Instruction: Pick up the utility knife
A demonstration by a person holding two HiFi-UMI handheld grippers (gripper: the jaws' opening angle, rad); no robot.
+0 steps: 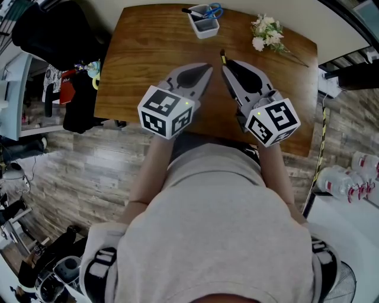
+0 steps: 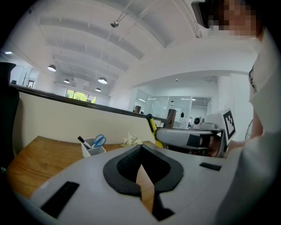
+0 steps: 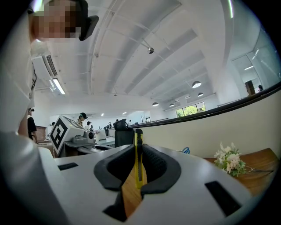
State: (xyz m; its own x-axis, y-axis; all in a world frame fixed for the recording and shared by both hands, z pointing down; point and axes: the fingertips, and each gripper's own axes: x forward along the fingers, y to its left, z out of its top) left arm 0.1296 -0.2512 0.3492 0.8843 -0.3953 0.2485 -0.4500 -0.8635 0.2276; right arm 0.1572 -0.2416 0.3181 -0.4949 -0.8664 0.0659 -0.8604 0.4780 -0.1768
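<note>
Yellow with a black strip down it, the utility knife (image 3: 138,160) was long and thin. It stood on its edge between the jaws of the right gripper (image 1: 227,66), which were squeezed onto it. Its tip poked out past the jaw tips, over the middle of the table (image 1: 148,59). The jaw pads were black and bumpy, and the gripper shells were smooth and grey.

The left gripper (image 1: 207,67) hung just beside it, its jaws pressed together with nothing in them.

The table was brown wood with a shiny top and rounded far corners. A small white box (image 1: 203,25) sat at the far edge. It held scissors (image 1: 214,10) with blue handles and a black marker (image 1: 192,12). A little bunch of white flowers (image 1: 266,32) lay near the far right corner.
</note>
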